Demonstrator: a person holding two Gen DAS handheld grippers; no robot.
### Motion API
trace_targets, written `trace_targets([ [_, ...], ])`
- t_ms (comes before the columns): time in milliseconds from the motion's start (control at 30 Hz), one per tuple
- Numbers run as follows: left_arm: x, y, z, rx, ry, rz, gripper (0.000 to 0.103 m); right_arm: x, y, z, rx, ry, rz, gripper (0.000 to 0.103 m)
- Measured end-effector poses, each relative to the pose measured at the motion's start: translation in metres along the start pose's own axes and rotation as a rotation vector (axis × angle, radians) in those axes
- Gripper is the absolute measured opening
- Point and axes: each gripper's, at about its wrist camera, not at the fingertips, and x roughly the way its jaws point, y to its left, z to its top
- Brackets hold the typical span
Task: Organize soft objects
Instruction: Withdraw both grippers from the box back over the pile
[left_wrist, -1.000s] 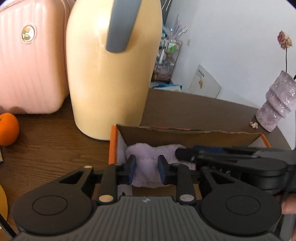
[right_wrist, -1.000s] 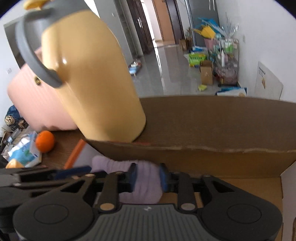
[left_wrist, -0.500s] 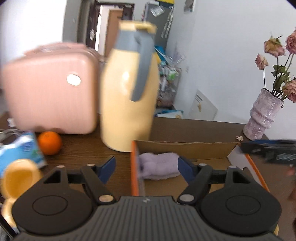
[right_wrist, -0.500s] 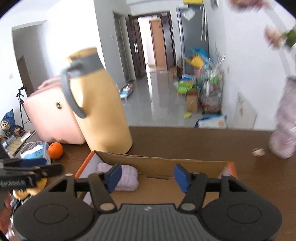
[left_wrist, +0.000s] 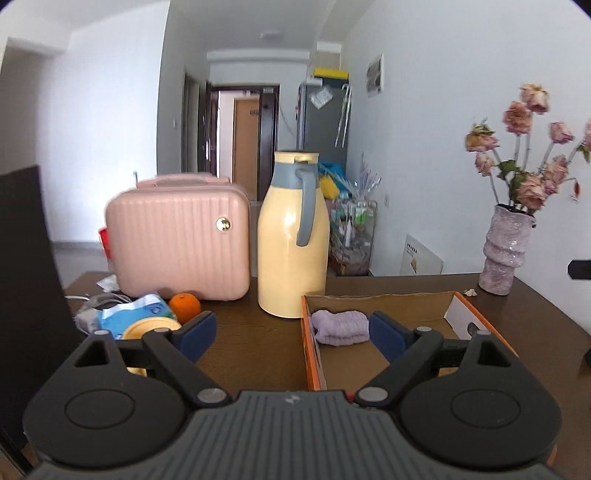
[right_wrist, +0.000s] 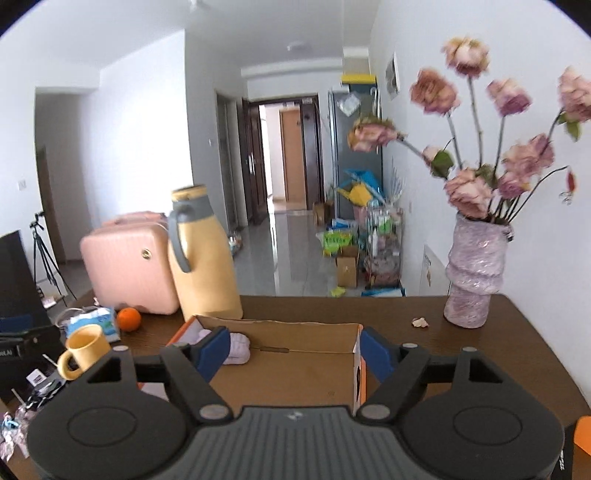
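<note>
In the right wrist view the right tongs stand in front of the lavender cloth, one blue pad hiding its left part, so its full shape cannot be told. The cardboard box loses its near end behind the tongs' body. The dried flowers are blurred. In the left wrist view the left tongs cover most of the yellow cup, and the box's near wall is hidden. Print on the blue tissue pack is too small to read
</note>
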Motion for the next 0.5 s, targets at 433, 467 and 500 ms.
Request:
trace_targets([
  [433, -0.147, -0.034, -0.155, 0.096, -0.113, -0.079, 0.101, -0.142, 0.048, -0.178, -0.056, -0.133, 0.051, 0.094],
  [467, -0.153, -0.035, -0.166, 0.086, -0.1, -0.074, 0.101, -0.149, 0.053, -0.194, -0.056, -0.126, 0.04, 0.094],
  [500, -0.159, -0.037, -0.175, 0.08, -0.092, -0.07, 0.101, -0.156, 0.057, -0.209, -0.057, -0.121, 0.04, 0.094],
])
